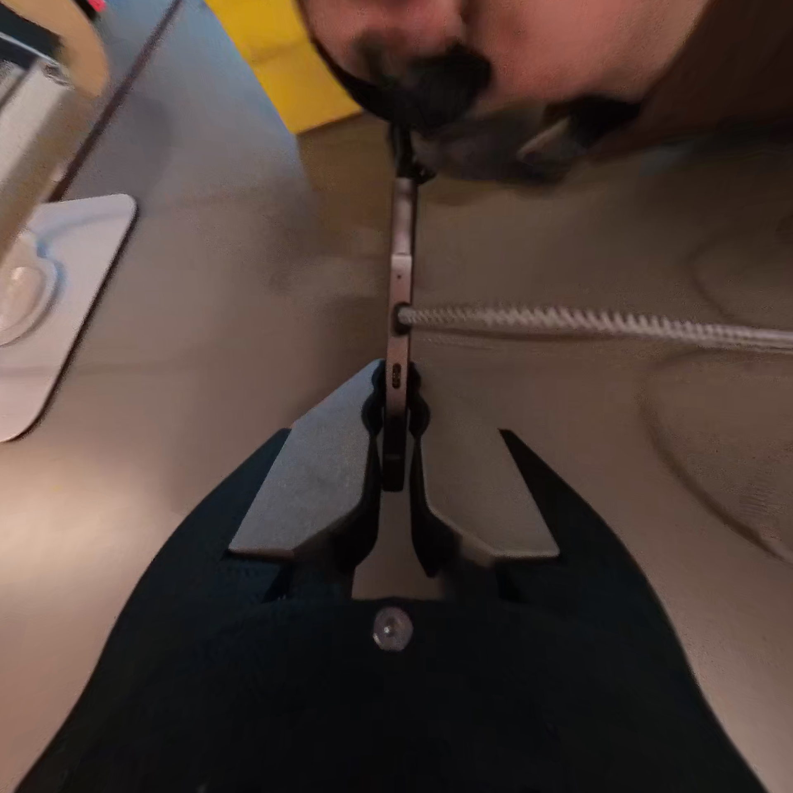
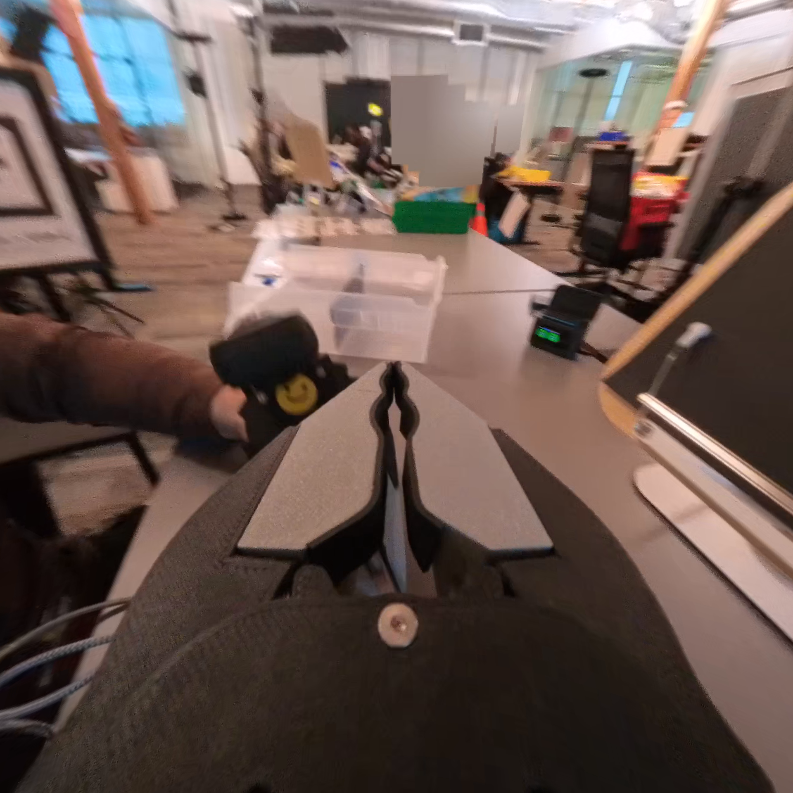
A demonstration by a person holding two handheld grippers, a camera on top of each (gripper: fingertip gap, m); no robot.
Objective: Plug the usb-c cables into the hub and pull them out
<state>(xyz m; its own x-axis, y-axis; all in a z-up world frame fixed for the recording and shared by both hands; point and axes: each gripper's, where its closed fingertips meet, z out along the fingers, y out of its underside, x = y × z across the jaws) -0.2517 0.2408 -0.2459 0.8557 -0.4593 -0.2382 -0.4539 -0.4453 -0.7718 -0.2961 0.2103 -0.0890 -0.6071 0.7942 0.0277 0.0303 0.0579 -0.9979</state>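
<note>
In the left wrist view my left gripper [image 1: 397,377] is shut on a thin grey hub [image 1: 401,274], held edge-on above the table. A white braided cable [image 1: 600,324] is plugged into the hub's right side and runs off to the right. An empty port [image 1: 395,376] shows just at the fingertips. A black lead [image 1: 403,150] leaves the hub's far end. In the right wrist view my right gripper [image 2: 394,373] is shut with its tips touching and nothing between them. Several braided cables [image 2: 47,669] hang at the lower left. The left gripper [image 2: 266,360] shows there too, held by a hand.
A clear plastic bin [image 2: 343,309] stands on the grey table [image 2: 515,407] ahead of the right gripper. A monitor on a silver stand [image 2: 708,429] is at the right, with a small black device [image 2: 558,326] beyond it. A white mat [image 1: 64,300] lies left of the hub.
</note>
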